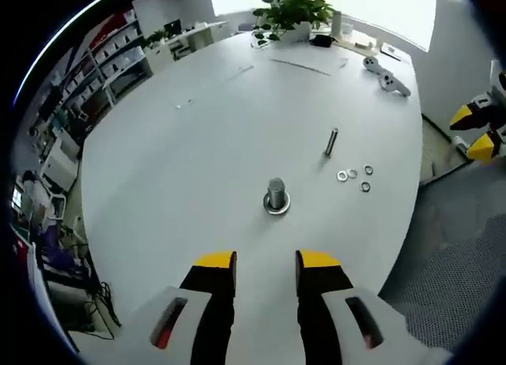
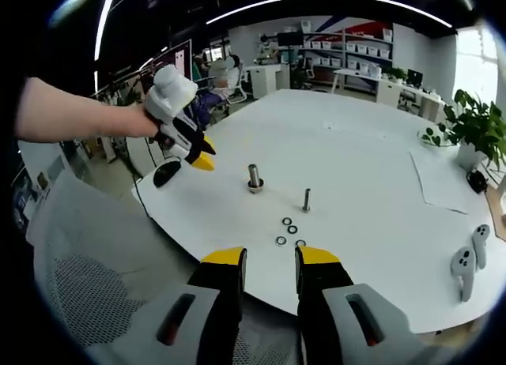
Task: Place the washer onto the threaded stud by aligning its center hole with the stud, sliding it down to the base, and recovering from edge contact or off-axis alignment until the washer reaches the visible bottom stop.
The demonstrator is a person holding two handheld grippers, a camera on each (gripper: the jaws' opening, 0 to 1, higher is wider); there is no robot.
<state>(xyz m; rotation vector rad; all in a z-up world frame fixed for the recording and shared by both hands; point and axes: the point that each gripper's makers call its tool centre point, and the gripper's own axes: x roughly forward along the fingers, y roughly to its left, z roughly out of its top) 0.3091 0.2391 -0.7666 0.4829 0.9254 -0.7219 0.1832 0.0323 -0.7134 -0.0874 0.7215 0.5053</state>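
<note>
An upright threaded stud (image 1: 276, 196) (image 2: 254, 177) stands on the white table (image 1: 198, 159) (image 2: 356, 167), with a metal ring at its base. Several loose washers (image 1: 354, 177) (image 2: 289, 231) lie to its right in the left gripper view. A second bolt (image 1: 330, 142) (image 2: 306, 199) stands near them. My left gripper (image 1: 266, 272) is open, above the near table edge, short of the stud, with nothing between its fingers. It also shows as the left gripper (image 2: 198, 156) held by a hand (image 2: 126, 122). My right gripper (image 2: 270, 270) is open and empty, off the table edge near the washers; its yellow tips (image 1: 473, 132) appear at far right.
A potted plant (image 1: 292, 9) (image 2: 474, 132) stands at the table's far end. Two grey controllers (image 1: 387, 77) (image 2: 468, 262) lie by the edge, near a paper sheet (image 2: 439, 179). A mesh chair (image 2: 87, 278) sits beside the table. Shelving (image 1: 103, 57) lines the wall.
</note>
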